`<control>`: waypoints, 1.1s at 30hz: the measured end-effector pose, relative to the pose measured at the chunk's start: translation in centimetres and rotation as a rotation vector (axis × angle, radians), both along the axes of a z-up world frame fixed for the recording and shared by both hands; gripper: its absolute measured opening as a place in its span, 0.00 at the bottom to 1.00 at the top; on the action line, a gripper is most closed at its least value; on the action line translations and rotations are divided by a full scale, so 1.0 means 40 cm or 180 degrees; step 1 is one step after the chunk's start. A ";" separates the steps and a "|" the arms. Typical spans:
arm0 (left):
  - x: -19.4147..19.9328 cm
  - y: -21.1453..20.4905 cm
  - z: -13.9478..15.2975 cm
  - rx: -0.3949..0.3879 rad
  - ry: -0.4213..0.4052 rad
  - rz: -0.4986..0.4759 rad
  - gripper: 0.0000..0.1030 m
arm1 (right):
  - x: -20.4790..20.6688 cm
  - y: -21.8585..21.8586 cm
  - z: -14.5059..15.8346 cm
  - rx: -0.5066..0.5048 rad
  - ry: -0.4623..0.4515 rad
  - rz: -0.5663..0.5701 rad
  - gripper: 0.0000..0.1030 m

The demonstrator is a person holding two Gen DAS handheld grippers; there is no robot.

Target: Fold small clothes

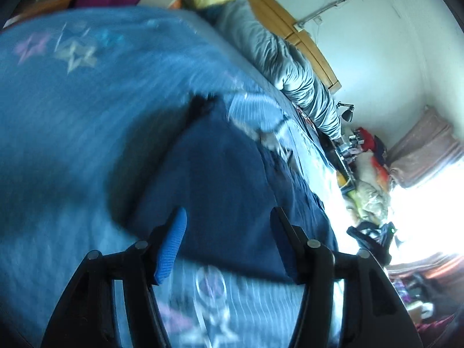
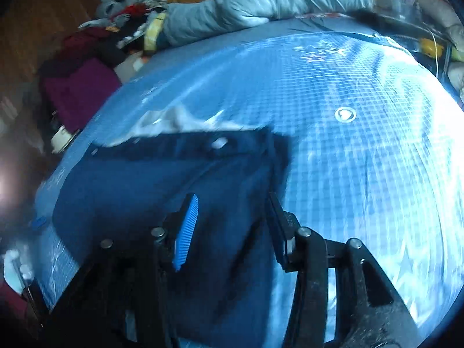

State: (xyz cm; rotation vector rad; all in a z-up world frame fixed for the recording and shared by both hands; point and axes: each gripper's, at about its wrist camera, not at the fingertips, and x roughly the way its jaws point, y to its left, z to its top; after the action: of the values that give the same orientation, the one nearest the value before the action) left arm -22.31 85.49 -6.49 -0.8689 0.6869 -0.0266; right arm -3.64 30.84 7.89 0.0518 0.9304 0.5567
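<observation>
Through my left wrist camera, my left gripper [image 1: 229, 217] hangs just above the bed with its fingers spread wide and nothing between them. One blue ribbed pad [image 1: 171, 249] faces inward on the left, the other finger is dark in shadow on the right. Under and ahead of them lies the dark navy garment [image 1: 220, 179], spread flat on the blue star-printed bedsheet [image 1: 72, 101]. At the garment's far right edge a pale striped piece of cloth [image 1: 255, 110] shows, blurred — I cannot tell whether it belongs to the garment. Farther right, a grey quilt [image 1: 293, 66] is bunched along the wooden headboard [image 1: 304, 37], and beyond it a black desk lamp [image 1: 346, 113] stands against the white wall.

Through my right wrist camera, the navy garment [image 2: 150, 179] fills the near left of the sheet, its right edge running down between my fingers. My right gripper [image 2: 232, 203] also stands spread apart and grips nothing — the left pad [image 2: 187, 232] over the cloth, the right finger at the garment's edge. To the right the checked sheet [image 2: 362, 150] lies bare, with the grey quilt [image 2: 261, 0] along the far side.
</observation>
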 end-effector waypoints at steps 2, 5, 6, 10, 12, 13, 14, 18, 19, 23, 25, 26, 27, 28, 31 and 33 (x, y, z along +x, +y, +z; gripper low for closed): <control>-0.020 -0.026 -0.035 -0.0102 0.0069 0.0024 0.59 | -0.106 0.026 -0.013 -0.0094 -0.0048 0.0100 0.47; -0.023 -0.056 -0.083 -0.0156 0.0202 0.0091 0.58 | -0.216 0.064 -0.051 -0.0116 0.0049 0.0188 0.55; -0.018 -0.066 -0.087 -0.0079 0.0219 0.0115 0.58 | -0.247 0.071 -0.062 -0.0155 0.0057 0.0213 0.55; 0.019 -0.103 -0.082 0.0483 0.0409 0.0312 0.57 | -0.323 0.119 -0.073 -0.0344 -0.0032 0.0337 0.55; 0.042 -0.151 -0.060 0.1190 0.0705 0.0419 0.57 | -0.351 0.140 -0.067 -0.0659 -0.0284 0.0346 0.63; 0.053 -0.187 -0.046 0.1652 0.0840 0.0467 0.57 | -0.356 0.149 -0.067 -0.0818 -0.0399 0.0298 0.73; 0.058 -0.224 -0.034 0.2069 0.0919 0.0533 0.58 | -0.357 0.152 -0.071 -0.0891 -0.0451 0.0239 0.78; 0.060 -0.274 -0.047 0.2463 0.1034 0.0610 0.58 | -0.371 0.162 -0.121 -0.1137 -0.0436 0.0126 0.82; 0.060 -0.273 -0.054 0.2467 0.1060 0.0620 0.59 | -0.375 0.164 -0.138 -0.1182 -0.0398 0.0113 0.82; 0.069 -0.269 -0.065 0.2464 0.1130 0.0632 0.64 | -0.376 0.143 -0.166 -0.1223 -0.0331 -0.0030 0.92; 0.073 -0.254 -0.073 0.2462 0.1165 0.0651 0.68 | -0.355 0.127 -0.178 -0.1115 -0.0162 -0.0123 1.00; 0.087 -0.255 -0.079 0.2463 0.1180 0.0664 0.69 | -0.342 0.117 -0.185 -0.1012 -0.0041 -0.0128 1.00; 0.091 -0.255 -0.081 0.2464 0.1190 0.0676 0.71 | -0.330 0.112 -0.188 -0.0936 0.0028 -0.0118 1.00; 0.093 -0.254 -0.085 0.2462 0.1196 0.0685 0.71 | -0.325 0.108 -0.188 -0.0885 0.0066 -0.0105 1.00; 0.096 -0.247 -0.092 0.2412 0.1211 0.0706 0.74 | -0.323 0.100 -0.186 -0.0857 0.0042 -0.0086 1.00; 0.095 -0.239 -0.095 0.2348 0.1210 0.0722 0.77 | -0.317 0.092 -0.185 -0.0811 0.0055 -0.0075 1.00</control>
State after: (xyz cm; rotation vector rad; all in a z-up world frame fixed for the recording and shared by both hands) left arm -18.53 75.93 -10.31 -0.2287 0.8649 0.5762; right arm -16.31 34.54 0.51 -0.1619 1.0099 0.4132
